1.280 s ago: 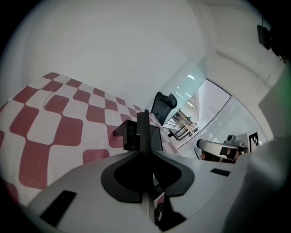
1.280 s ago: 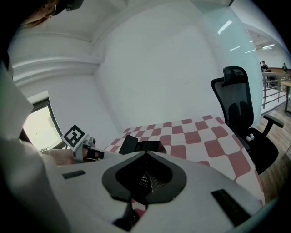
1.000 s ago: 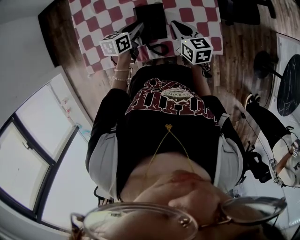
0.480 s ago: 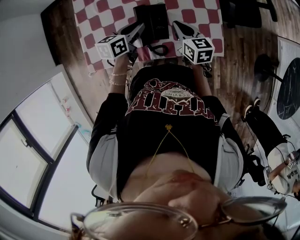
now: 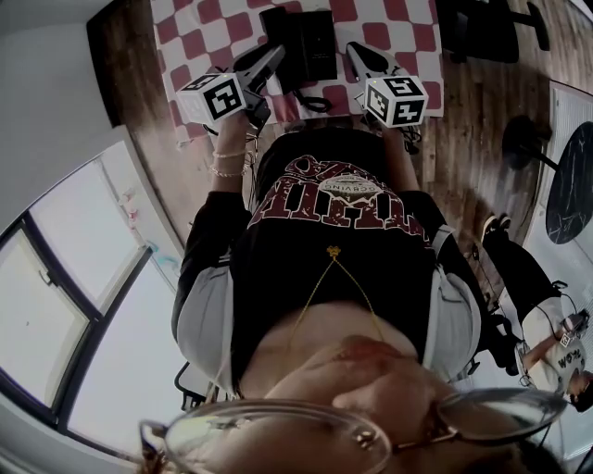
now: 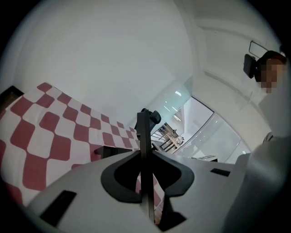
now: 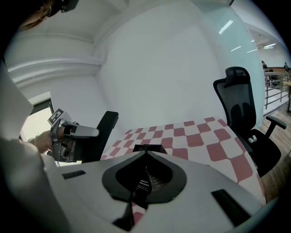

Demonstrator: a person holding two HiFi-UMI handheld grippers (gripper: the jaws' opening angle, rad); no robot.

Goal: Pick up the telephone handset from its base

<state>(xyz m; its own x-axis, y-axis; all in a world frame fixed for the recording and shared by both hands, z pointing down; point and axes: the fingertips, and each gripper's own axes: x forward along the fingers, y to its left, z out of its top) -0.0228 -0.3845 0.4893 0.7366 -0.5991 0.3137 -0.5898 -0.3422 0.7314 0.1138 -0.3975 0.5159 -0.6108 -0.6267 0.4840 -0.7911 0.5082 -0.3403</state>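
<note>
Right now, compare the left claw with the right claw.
The left claw nearly reaches the telephone at its left edge; the right claw stands clear of its right edge. The left claw slants sharply inward; the right claw less so. Both are shut and empty.

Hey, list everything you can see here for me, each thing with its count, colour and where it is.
Tablecloth: one, red and white checks, over the table ahead of the person.
Telephone: one, black, on the cloth between the two grippers.
Office chair: one, black, past the table's right side.
Floor: brown wood, around the table.
Window: one, dark-framed, lower left of the head view.
Other person: one, light top, far lower right of the head view.
T-shirt: one, black with print, on the person.
Bracelets: several, pale, left wrist.
Left gripper: one, grey, fingers together, empty, left of the telephone.
Right gripper: one, grey, fingers together, empty, right of the telephone.
</note>
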